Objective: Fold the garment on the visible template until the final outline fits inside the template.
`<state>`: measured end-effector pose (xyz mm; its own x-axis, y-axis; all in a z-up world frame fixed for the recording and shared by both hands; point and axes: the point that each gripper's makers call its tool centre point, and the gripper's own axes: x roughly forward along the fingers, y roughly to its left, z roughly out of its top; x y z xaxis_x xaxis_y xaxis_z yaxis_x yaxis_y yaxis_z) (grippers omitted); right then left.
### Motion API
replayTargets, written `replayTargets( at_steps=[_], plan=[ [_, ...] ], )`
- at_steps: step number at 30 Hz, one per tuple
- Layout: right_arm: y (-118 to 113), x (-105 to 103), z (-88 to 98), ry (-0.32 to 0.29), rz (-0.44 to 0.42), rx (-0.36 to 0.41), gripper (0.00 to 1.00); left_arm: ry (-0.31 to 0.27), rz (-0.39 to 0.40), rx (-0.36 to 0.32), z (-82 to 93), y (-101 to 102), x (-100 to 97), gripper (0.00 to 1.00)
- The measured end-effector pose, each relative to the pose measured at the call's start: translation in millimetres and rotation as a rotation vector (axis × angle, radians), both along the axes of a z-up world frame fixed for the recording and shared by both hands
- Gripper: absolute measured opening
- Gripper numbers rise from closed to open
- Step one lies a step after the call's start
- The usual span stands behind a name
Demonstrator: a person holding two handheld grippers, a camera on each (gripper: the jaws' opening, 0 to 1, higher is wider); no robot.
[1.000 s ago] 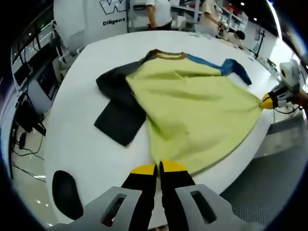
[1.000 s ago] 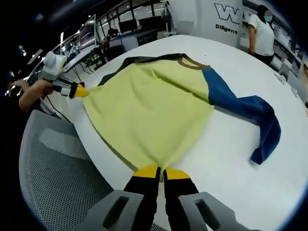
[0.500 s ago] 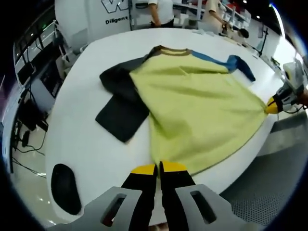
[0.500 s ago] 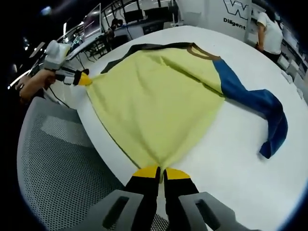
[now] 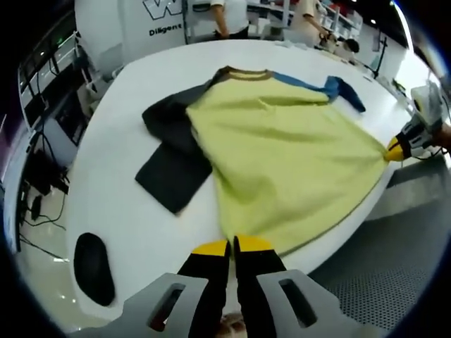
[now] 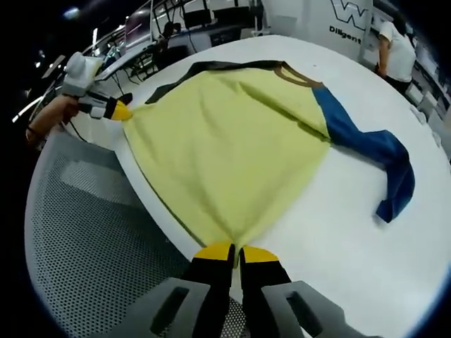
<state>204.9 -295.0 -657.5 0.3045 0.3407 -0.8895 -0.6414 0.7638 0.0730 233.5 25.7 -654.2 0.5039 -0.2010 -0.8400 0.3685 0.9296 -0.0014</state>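
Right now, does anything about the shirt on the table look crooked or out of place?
Yes. The blue sleeve lies bent and crumpled, and the dark sleeve is folded back on itself. The yellow shirt has its hem at the white table edge, pinched shut by the left gripper and right gripper.

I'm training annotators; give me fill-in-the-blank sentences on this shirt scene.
1. The shirt's body is ____.
2. One sleeve is dark grey; the other is ____.
3. Both grippers, left and right, are shut on the shirt's ____.
4. The table is ____.

Missing: yellow; blue; hem; white
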Motion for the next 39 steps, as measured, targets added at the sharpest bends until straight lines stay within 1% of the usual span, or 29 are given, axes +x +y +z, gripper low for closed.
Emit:
replayTargets(
  at_steps=[2, 7, 12, 15, 17, 18, 19, 21, 23, 25, 26, 28, 31, 33, 35, 37, 38, 39],
  plan=[
    [-3, 0, -3.9, 0.003, -0.004, -0.011, 0.00, 0.008, -0.013, 0.002, -1.9, -3, -2.2, 0.02],
    [-5, -2, -9.6, 0.022, -0.012, -0.007, 0.00, 0.011, -0.020, 0.017, -4.4, -4, -3.7, 0.02],
    [-6, -2, -16.0, 0.041, -0.010, 0.000, 0.00, 0.016, -0.002, 0.007, -8.0, -3, -4.8, 0.02],
    [-6, 2, -13.5, 0.042, -0.013, 0.018, 0.00, 0.019, 0.009, 0.003, -10.1, -3, -5.5, 0.02],
    [-6, 10, -5.3, 0.014, -0.041, 0.052, 0.08, 0.019, 0.014, 0.001, -11.3, -3, -5.8, 0.02],
    [-6, 12, -1.4, 0.009, -0.050, 0.067, 0.14, 0.018, 0.019, 0.000, -11.6, -3, -5.8, 0.02],
    [-4, 18, 5.0, -0.004, -0.077, 0.105, 0.20, 0.017, 0.022, -0.001, -12.5, -3, -6.0, 0.03],
    [-3, 26, 14.6, -0.025, -0.090, 0.145, 0.31, 0.019, 0.035, 0.000, -14.2, -2, -6.2, 0.04],
    [-4, 45, 29.9, -0.067, -0.129, 0.197, 0.38, 0.026, 0.040, -0.002, -16.6, -1, -7.0, 0.05],
    [-5, 59, 39.7, -0.096, -0.140, 0.221, 0.45, 0.028, 0.046, -0.008, -17.3, -2, -7.1, 0.05],
    [-7, 70, 46.4, -0.117, -0.149, 0.228, 0.47, 0.029, 0.051, -0.012, -17.3, -2, -7.1, 0.05],
    [-8, 86, 54.9, -0.155, -0.151, 0.240, 0.49, 0.028, 0.061, -0.018, -16.7, -1, -6.9, 0.05],
    [-11, 109, 63.1, -0.177, -0.149, 0.250, 0.50, 0.029, 0.066, -0.025, -17.5, -1, -7.5, 0.05],
    [-12, 125, 65.2, -0.182, -0.146, 0.266, 0.51, 0.038, 0.064, -0.028, -18.7, -2, -8.9, 0.05],
    [-10, 143, 67.3, -0.195, -0.154, 0.292, 0.52, 0.029, 0.062, -0.026, -18.2, -2, -7.7, 0.06],
    [-9, 159, 67.2, -0.209, -0.156, 0.302, 0.53, 0.026, 0.070, -0.024, -18.1, 0, -7.2, 0.08],
    [-9, 162, 66.6, -0.208, -0.156, 0.301, 0.54, 0.025, 0.072, -0.024, -18.1, 0, -7.0, 0.10],
    [-9, 175, 64.6, -0.220, -0.148, 0.301, 0.54, 0.023, 0.078, -0.024, -18.3, 1, -6.7, 0.12]
  ],
)
